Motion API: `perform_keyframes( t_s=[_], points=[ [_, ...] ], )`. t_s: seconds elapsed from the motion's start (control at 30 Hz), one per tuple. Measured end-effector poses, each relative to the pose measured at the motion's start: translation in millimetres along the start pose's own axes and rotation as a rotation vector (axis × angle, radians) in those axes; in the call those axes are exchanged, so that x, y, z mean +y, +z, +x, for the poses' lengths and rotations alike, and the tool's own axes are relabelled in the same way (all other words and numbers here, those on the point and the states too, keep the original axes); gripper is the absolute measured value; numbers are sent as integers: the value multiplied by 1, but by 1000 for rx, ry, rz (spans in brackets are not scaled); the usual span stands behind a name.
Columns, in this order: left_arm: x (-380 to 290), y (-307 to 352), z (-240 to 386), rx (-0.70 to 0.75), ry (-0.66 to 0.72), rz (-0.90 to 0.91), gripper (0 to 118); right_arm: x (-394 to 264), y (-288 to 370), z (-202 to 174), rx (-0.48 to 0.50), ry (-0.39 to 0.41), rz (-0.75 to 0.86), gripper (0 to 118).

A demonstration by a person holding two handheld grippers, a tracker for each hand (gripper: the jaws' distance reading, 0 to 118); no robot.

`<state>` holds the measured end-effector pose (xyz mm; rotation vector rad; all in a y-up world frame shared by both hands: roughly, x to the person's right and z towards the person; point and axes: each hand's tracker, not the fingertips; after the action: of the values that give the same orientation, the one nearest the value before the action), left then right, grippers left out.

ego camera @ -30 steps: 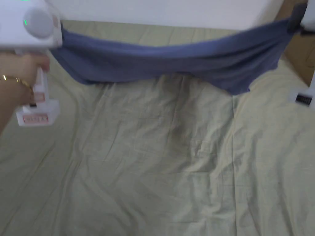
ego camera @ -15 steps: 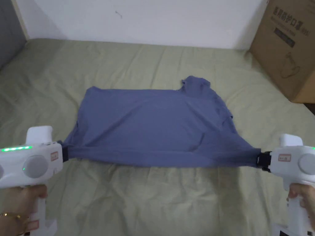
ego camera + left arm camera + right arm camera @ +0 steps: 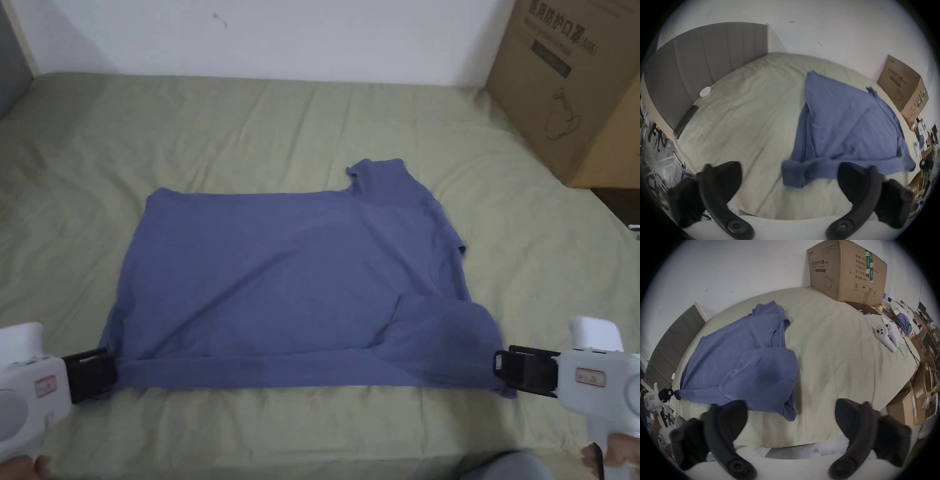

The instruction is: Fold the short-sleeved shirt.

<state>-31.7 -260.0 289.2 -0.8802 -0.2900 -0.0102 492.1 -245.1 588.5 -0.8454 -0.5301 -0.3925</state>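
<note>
**Shirt let go and laid flat on the bed**

Nearest, the left gripper (image 3: 94, 374) and the right gripper (image 3: 522, 372) are held low at the front edge of the bed (image 3: 300, 431). Half a second ago both were closed on the shirt and it was pulled tight between them. Now the fingers (image 3: 724, 177) of each are spread wide and nothing is held. The shirt's corners lie loose just beside them. The blue shirt (image 3: 294, 287) is spread flatter on the green sheet, in the middle of the bed, with one sleeve folded over at the right. Farther back, a cardboard box (image 3: 575, 81) is seen by the white wall (image 3: 312, 37).
</note>
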Motion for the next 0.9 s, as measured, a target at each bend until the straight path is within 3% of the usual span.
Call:
perform_keyframes(
  t_s=[0.2, 0.3, 0.43, 0.53, 0.7, 0.77, 0.87, 0.9],
  points=[
    [47, 48, 12, -3, -56, 308, 117, 34, 66, -11, -72, 83, 268, 112],
    [63, 74, 34, -23, -74, 470, 117, 47, 89, -29, -59, 124, 437, 113],
    [69, 86, 71, -14, -137, 596, 117, 51, 108, -65, -30, 109, 651, 116],
    [64, 89, 97, -13, -202, 646, 117, 53, 113, -93, 25, 108, 714, 117],
    [56, 87, 124, -44, -235, 651, 112, 59, 104, -124, 25, 146, 722, 113],
    [52, 86, 129, -63, -245, 661, 102, 57, 100, -130, 46, 146, 725, 102],
    [49, 83, 134, -79, -248, 650, 63, 55, 96, -143, 60, 136, 713, 47],
    [48, 82, 135, -82, -244, 646, 41, 54, 94, -146, 60, 140, 707, 25]
  ],
)
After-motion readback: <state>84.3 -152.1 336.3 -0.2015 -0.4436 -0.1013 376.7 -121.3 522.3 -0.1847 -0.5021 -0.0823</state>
